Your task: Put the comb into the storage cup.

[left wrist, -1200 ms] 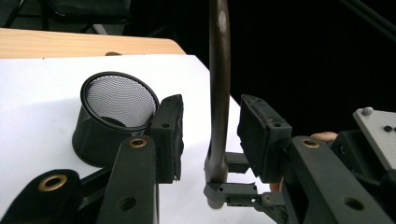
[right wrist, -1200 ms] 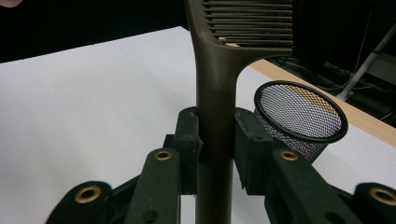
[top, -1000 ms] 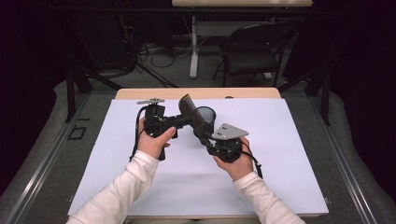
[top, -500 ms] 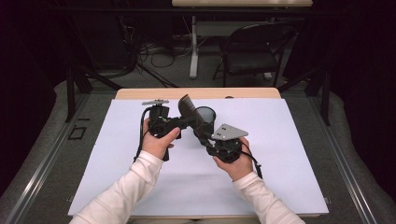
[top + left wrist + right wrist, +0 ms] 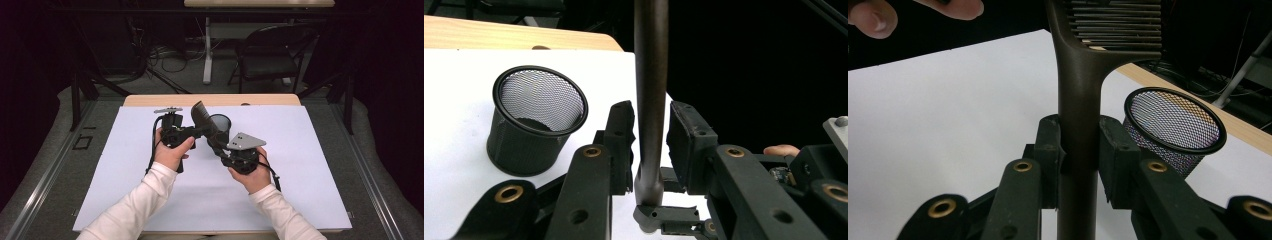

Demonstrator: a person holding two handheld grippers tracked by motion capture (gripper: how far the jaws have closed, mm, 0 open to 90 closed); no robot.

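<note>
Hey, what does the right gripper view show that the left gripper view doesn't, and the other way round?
Right gripper view: the comb's teeth at the top, and the right hand-held gripper clamped on the comb handle. Left gripper view: the handle's butt end, standing between the jaws of the left hand-held gripper, which have just been closing; whether its pads press yet is unclear. Both: the brown comb handle, the black mesh cup and the white table cover.
</note>
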